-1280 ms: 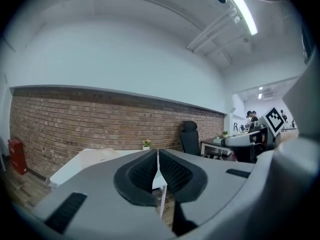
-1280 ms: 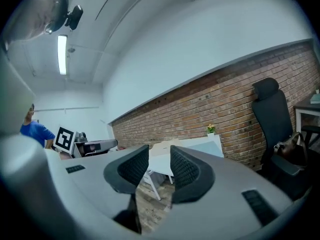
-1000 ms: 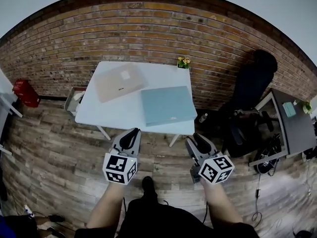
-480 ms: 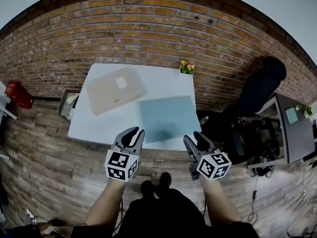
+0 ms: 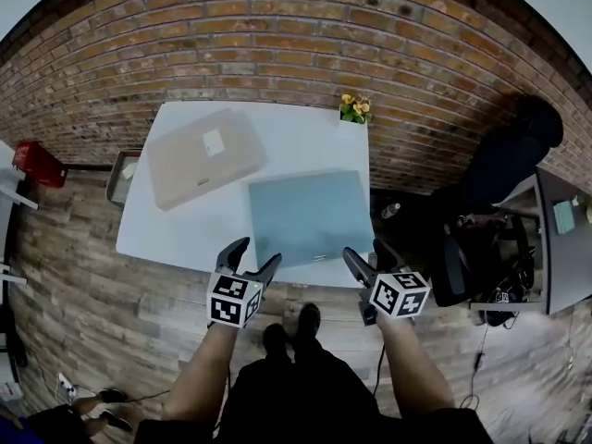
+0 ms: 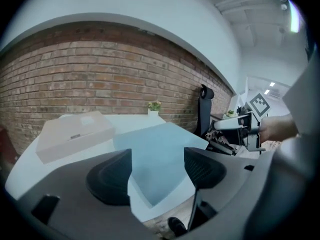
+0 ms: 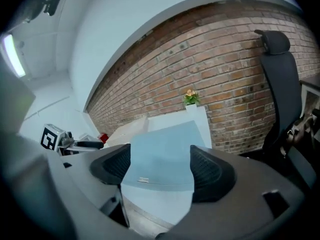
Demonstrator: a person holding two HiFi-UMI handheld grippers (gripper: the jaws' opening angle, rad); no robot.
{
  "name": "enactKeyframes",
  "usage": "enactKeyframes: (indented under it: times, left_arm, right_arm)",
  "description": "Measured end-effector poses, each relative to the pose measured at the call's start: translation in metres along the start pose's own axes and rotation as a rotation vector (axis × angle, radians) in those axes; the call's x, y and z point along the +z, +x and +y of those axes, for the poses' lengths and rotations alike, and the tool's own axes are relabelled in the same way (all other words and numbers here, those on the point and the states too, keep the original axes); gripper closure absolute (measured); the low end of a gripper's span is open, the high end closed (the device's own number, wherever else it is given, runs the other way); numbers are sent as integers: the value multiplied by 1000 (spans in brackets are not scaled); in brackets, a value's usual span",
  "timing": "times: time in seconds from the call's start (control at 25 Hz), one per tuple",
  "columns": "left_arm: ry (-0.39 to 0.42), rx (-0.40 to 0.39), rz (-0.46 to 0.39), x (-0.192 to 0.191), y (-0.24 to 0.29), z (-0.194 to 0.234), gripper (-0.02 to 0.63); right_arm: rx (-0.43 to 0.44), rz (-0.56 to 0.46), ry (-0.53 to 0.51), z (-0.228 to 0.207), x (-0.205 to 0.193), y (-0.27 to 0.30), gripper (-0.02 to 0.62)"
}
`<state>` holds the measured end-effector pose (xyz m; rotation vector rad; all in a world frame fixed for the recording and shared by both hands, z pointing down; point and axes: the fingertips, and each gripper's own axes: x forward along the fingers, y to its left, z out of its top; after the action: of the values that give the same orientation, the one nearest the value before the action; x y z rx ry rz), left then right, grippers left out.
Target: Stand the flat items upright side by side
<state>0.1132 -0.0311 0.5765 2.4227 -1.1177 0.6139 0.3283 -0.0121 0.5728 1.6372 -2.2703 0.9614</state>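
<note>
The fingers [image 6: 110, 176] of the left gripper [image 5: 257, 252] stand apart with nothing between them, having just been opening. The ribbed pads of the right gripper [image 5: 366, 255] have likewise just been spreading, and its fingers [image 7: 212, 171] are released and empty. Both grippers hang off the near edge of the desk [image 5: 176, 229], one on either side of the blue-grey slab [image 5: 310, 215]. That slab lies flat close to that edge, still to be stood up. The step in hand looks like the reach for it. It would go best if each gripper took a side edge at the same height, with one finger slid under the thin rim and the other on top. The grippers could then tip the slab onto a long edge rather than drag it. Its face is matt, smooth and rectangular with rounded corners and a small pale tag near the front, and it would probably skate on the glossy white desktop. The lower edge should therefore stay planted while it rises. The beige slab [image 5: 205, 157] lies flat and skewed towards the far left corner, well apart from the blue one. It is similar in form and carries a white sticker. A small flower pot [image 5: 355, 109] sits at the back against the rough brick wall [image 5: 277, 54]. A dark office chair [image 5: 499, 165] stands to the right on the plank floor [image 5: 83, 285].
</note>
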Motion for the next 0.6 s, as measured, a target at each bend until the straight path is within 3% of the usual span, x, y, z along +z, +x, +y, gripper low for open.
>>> enactKeyframes:
  times: [0.28,0.6]
  left_arm:
    - [-20,7,144,-44,35,5,183]
    - [-78,2,197,-62,51,12,158]
  right_arm:
    - [-42,105,62,-51,-33,33,153]
    - [-45,193,96,-69,-59,54,120]
